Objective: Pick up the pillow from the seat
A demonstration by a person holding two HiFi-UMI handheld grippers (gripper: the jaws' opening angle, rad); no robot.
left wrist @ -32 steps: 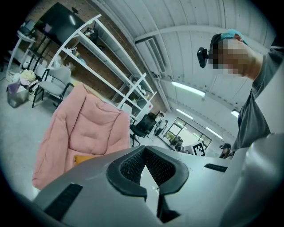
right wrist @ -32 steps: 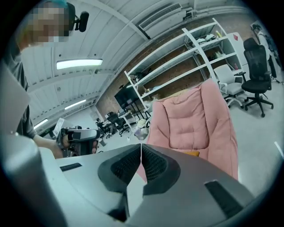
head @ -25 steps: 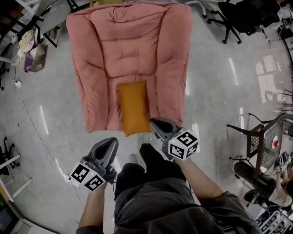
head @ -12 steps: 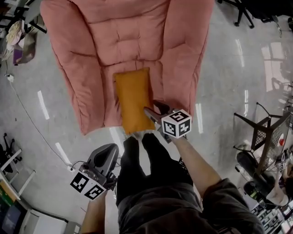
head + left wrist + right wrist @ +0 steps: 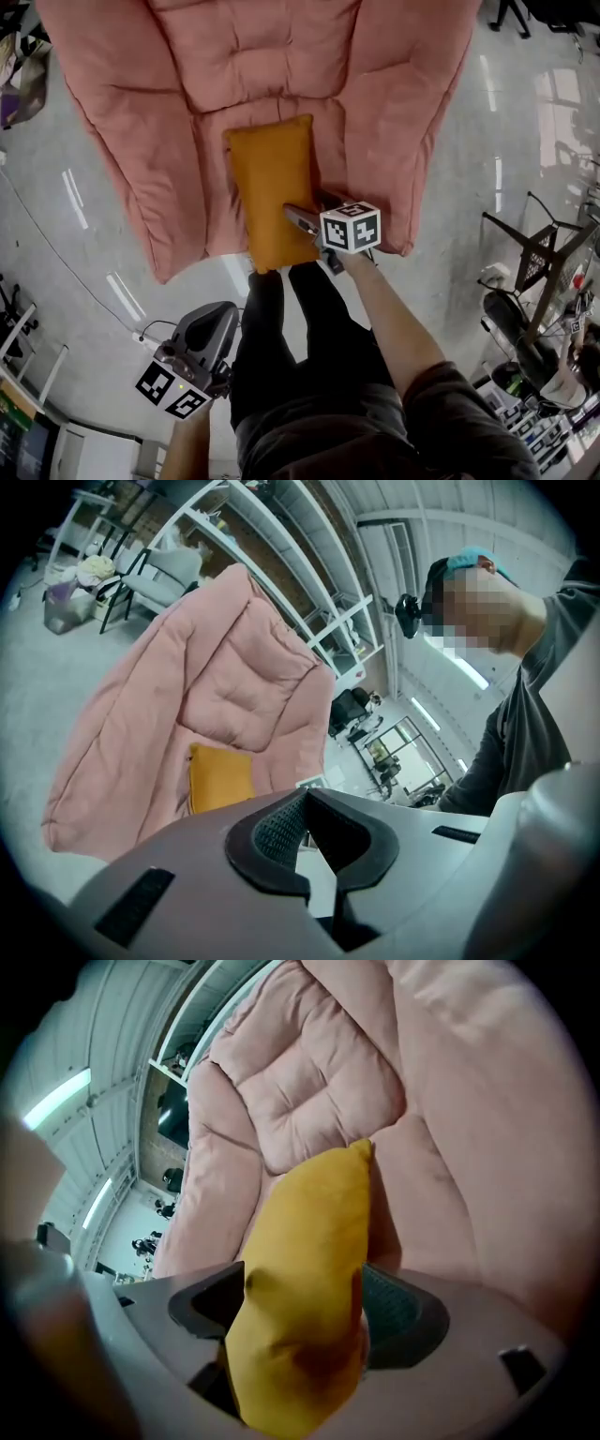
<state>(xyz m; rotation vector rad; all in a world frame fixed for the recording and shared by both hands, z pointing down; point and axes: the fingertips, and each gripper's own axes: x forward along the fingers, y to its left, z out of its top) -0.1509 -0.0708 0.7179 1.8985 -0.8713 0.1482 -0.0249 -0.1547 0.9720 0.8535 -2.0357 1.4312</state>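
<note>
An orange pillow (image 5: 272, 192) lies lengthwise on the seat of a big pink padded chair (image 5: 262, 56). My right gripper (image 5: 302, 219) reaches over the pillow's near right corner. In the right gripper view that corner of the pillow (image 5: 309, 1269) sits between the jaws of my right gripper (image 5: 300, 1312), which are opening; the pads do not press it. My left gripper (image 5: 220, 314) hangs low at the left over the floor, away from the chair, jaws together and empty. In the left gripper view the pillow (image 5: 220, 778) and chair (image 5: 234, 686) show beyond its tips (image 5: 305, 803).
The person's dark-trousered legs (image 5: 291, 319) stand right at the chair's front edge. A metal frame rack (image 5: 539, 258) stands at the right. A cable (image 5: 56, 253) runs over the glossy grey floor at the left. Shelving (image 5: 309, 574) rises behind the chair.
The view has closed in on the chair. My right gripper moved forward from beside the seat's front onto the pillow's near corner. The left gripper dropped back and lower.
</note>
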